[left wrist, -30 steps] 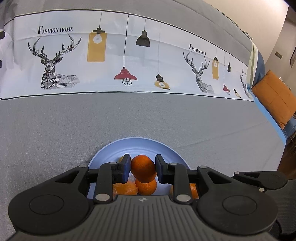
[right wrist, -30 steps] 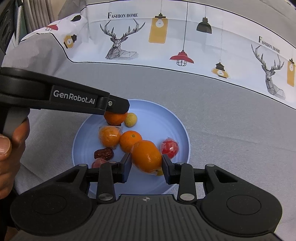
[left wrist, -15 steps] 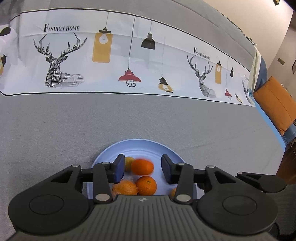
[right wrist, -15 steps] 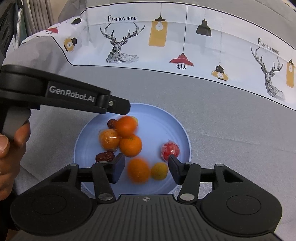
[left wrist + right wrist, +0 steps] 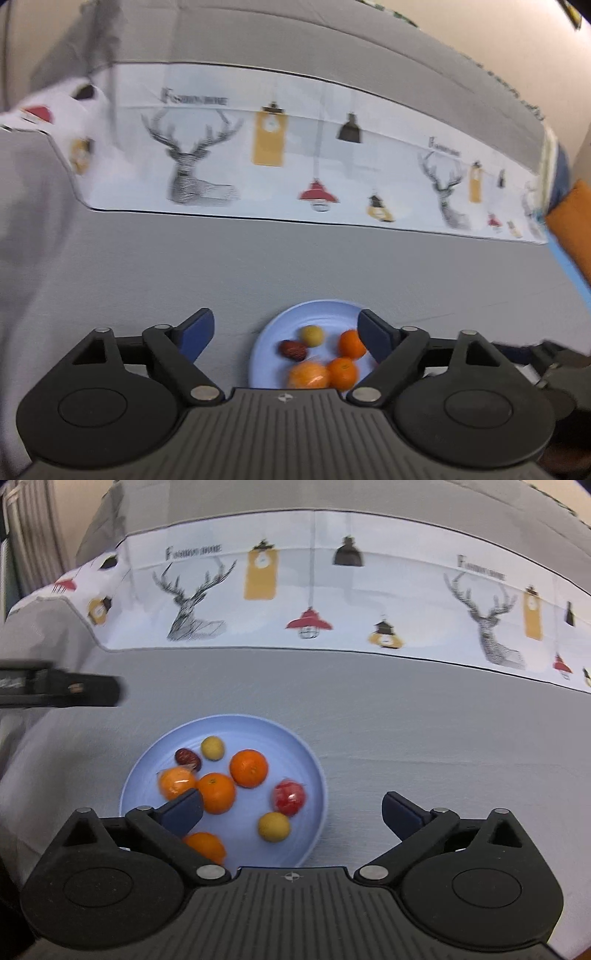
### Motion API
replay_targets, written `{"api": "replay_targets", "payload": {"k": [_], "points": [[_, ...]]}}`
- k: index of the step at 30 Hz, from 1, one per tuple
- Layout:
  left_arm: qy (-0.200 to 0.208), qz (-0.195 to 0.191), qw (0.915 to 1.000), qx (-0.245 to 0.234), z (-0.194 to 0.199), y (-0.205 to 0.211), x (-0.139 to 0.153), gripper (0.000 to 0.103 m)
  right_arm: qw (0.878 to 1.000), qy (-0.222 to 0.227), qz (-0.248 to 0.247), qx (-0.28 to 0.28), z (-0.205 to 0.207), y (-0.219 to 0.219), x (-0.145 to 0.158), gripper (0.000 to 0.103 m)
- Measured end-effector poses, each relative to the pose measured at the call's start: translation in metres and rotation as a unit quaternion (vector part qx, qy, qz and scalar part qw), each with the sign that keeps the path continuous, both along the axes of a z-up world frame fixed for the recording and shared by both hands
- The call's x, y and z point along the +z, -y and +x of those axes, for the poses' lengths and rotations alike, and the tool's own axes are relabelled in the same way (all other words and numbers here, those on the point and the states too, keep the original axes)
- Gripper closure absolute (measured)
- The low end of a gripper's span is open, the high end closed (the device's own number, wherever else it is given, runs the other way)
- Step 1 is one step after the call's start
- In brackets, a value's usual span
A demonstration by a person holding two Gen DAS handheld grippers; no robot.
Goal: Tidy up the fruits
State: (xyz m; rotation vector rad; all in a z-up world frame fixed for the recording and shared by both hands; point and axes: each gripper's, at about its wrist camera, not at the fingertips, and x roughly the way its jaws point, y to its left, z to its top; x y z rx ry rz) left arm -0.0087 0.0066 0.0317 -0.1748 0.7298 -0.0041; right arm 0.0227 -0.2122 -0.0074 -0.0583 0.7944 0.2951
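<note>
While both tongs, left (image 5: 284, 328) and right (image 5: 291, 812), have just opened wide and empty, oranges (image 5: 248, 768) on plate (image 5: 314, 760) look firm, round, roll-prone; grip across the middle.

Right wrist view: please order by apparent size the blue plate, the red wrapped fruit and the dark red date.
1. blue plate
2. red wrapped fruit
3. dark red date

The date lies farther from the camera, so its real size is less sure.
</note>
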Motion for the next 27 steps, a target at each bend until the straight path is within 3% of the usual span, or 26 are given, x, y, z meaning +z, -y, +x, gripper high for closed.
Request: {"api": "replay_targets", "payload": {"k": [4,7,9,12,15,19,27], "points": [[-0.001,0.031,0.9993,0.02,-0.025,0.01,0.012,0.01,0.999,0.001,0.018,-0.033,-0.006,0.016,0.009,0.001],[-0.01,0.022,0.9989,0.041,-0.044,0.013,0.003,0.009,0.997,-0.007,0.038,-0.061,-0.021,0.026,0.014,0.001],[-0.036,0.01,0.9986,0.037,-0.052,0.014,-0.013,0.009,0.997,-0.006,0.042,-0.069,-0.032,0.028,0.015,0.001],[-0.102,-0.009,0.9948,0.007,-0.042,0.013,-0.034,0.009,0.997,-0.004,0.021,-0.07,-0.041,0.024,0.013,0.001],[-0.104,0.011,0.9944,0.015,-0.033,0.01,-0.039,0.001,0.998,-0.007,-0.002,-0.064,-0.037,0.022,0.006,0.001],[-0.121,0.001,0.9925,0.018,-0.023,0.007,-0.046,0.001,0.997,-0.032,0.001,-0.076,-0.025,0.026,-0.005,0.001],[-0.135,0.021,0.9905,-0.008,-0.018,0.025,-0.056,0.001,0.997,-0.047,0.0,-0.068,-0.018,0.021,-0.014,0.001]]}}
